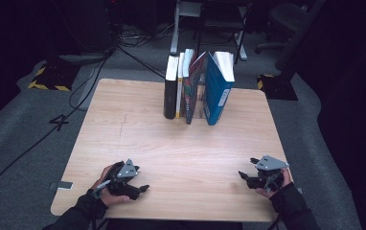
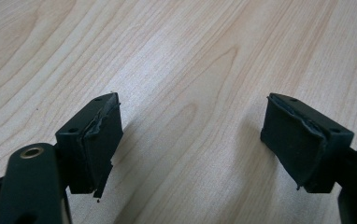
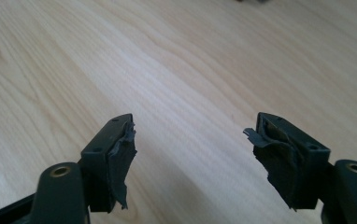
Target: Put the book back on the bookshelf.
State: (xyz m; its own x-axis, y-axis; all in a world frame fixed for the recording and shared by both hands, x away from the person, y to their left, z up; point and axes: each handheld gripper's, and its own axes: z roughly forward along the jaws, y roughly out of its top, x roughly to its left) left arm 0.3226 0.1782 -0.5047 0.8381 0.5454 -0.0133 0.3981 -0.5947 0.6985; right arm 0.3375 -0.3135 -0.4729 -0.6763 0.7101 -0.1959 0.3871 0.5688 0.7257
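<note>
Left gripper (image 2: pixel 193 135): jaws spread wide, nothing between them, bare table (image 2: pixel 176 56) under and ahead of the pads (image 2: pixel 103 140), whose black lining is frayed at the edges. In the high view this gripper (image 1: pixel 140 188) sits low at the near left of the table (image 1: pixel 138 139), held in the left hand (image 1: pixel 105 188), jaws pointing across toward the right gripper (image 1: pixel 246 177). Right gripper (image 3: pixel 193 156): jaws likewise apart and empty, pad lining torn and curling, wood grain alone in the gap. It sits at the near right edge in the right hand (image 1: pixel 278 186), jaws facing the left one, the two well apart. Books (image 1: pixel 198 86): a row standing upright at the far middle of the table, well ahead of both grippers and between their lines; a black one (image 1: pixel 171 88) on the left end, a blue one (image 1: pixel 218 88) on the right end leaning away from a tilted one beside it. Neither gripper touches any book.
</note>
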